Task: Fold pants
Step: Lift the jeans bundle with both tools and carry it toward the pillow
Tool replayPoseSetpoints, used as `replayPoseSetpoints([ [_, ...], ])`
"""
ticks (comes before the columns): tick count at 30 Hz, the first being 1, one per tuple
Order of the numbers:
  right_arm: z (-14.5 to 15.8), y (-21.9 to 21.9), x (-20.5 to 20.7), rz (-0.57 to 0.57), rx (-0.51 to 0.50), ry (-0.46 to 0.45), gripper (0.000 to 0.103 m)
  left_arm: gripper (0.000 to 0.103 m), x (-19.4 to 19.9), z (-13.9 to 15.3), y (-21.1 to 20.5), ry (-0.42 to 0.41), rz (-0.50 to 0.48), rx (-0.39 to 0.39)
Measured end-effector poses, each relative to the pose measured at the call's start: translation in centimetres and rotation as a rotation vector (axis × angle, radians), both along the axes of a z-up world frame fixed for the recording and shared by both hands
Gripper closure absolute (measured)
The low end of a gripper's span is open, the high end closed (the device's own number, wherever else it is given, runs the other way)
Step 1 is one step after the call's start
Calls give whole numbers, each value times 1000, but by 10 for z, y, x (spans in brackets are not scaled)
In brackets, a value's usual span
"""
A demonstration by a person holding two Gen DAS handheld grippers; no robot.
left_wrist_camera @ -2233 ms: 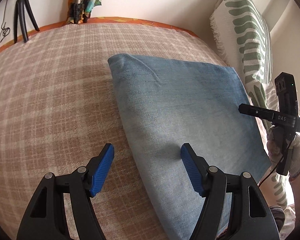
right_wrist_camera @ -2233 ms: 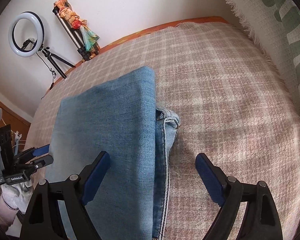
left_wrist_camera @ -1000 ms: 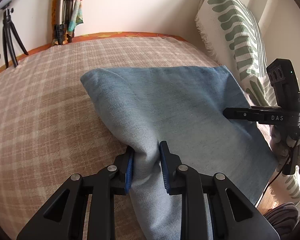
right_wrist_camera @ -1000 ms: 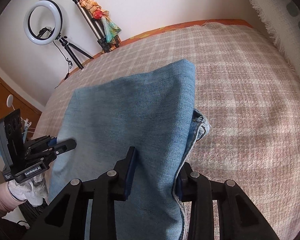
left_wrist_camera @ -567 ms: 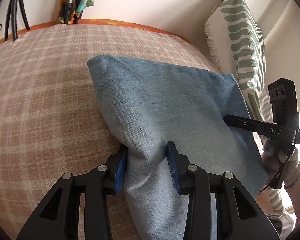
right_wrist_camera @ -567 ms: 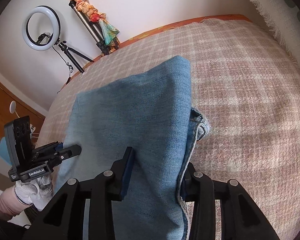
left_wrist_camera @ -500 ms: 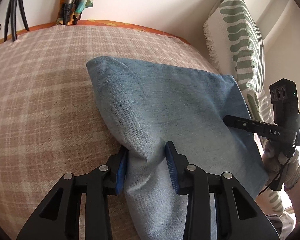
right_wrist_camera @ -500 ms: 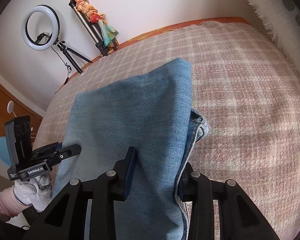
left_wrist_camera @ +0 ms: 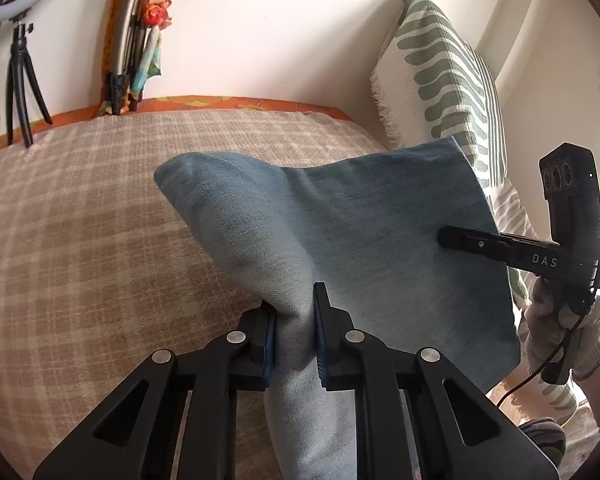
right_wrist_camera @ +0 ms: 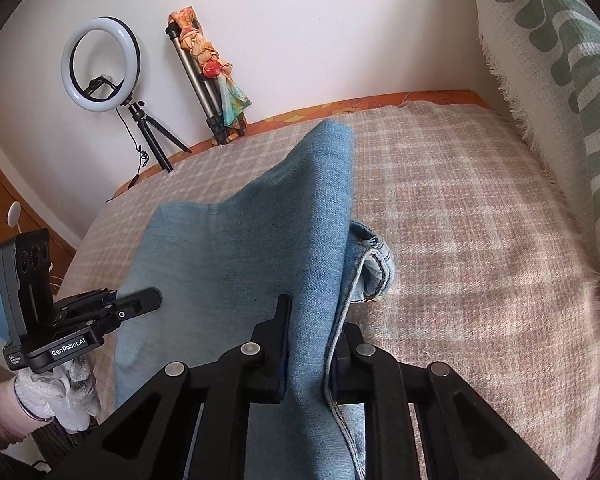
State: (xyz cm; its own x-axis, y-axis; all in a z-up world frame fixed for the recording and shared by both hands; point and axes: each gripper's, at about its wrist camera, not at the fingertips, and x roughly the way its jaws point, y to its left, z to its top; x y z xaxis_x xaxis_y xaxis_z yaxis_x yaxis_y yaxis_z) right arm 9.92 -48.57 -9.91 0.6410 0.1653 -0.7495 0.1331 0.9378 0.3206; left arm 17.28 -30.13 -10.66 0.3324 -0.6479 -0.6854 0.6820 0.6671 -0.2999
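The folded blue denim pants (left_wrist_camera: 364, 232) lie on a plaid bedspread (left_wrist_camera: 80, 240). My left gripper (left_wrist_camera: 294, 328) is shut on the near left edge of the pants and lifts it off the bed. My right gripper (right_wrist_camera: 308, 344) is shut on the near right edge of the pants (right_wrist_camera: 260, 248), with the hemmed waistband (right_wrist_camera: 374, 264) hanging beside it. Each gripper shows in the other's view, the right one (left_wrist_camera: 460, 240) and the left one (right_wrist_camera: 140, 300), both clamped on the fabric. The far end of the pants stays on the bed.
A green-patterned white cushion (left_wrist_camera: 448, 76) leans at the right side of the bed. A ring light on a tripod (right_wrist_camera: 100, 64) and a folded tripod with a colourful scarf (right_wrist_camera: 208, 64) stand by the far wall. The bed's orange edge (right_wrist_camera: 380, 104) runs along the back.
Both grippers closed on the near edge of the pants, then raised it; the near half now stands up off the bedspread in a tent shape.
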Motion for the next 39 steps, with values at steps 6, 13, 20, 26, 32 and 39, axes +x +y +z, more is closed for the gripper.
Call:
replayPoseSetpoints([
  [6, 25, 6, -5, -10, -20, -56, 92, 90, 1, 22, -3, -52, -7, -31],
  [13, 61, 1, 17, -31, -41, -140, 92, 90, 25, 56, -14, -148, -6, -48],
  [20, 83, -19, 67, -54, -44, -190, 93, 91, 76, 72, -27, -180, 16, -66],
  [26, 88, -39, 118, -60, -49, -202, 93, 91, 119, 79, -46, -216, 30, -56],
  [32, 88, -64, 175, -65, -56, -204, 93, 91, 169, 79, -69, -233, 45, -43],
  [39, 69, -94, 236, -80, -52, -172, 93, 91, 213, 56, -98, -208, 49, -10],
])
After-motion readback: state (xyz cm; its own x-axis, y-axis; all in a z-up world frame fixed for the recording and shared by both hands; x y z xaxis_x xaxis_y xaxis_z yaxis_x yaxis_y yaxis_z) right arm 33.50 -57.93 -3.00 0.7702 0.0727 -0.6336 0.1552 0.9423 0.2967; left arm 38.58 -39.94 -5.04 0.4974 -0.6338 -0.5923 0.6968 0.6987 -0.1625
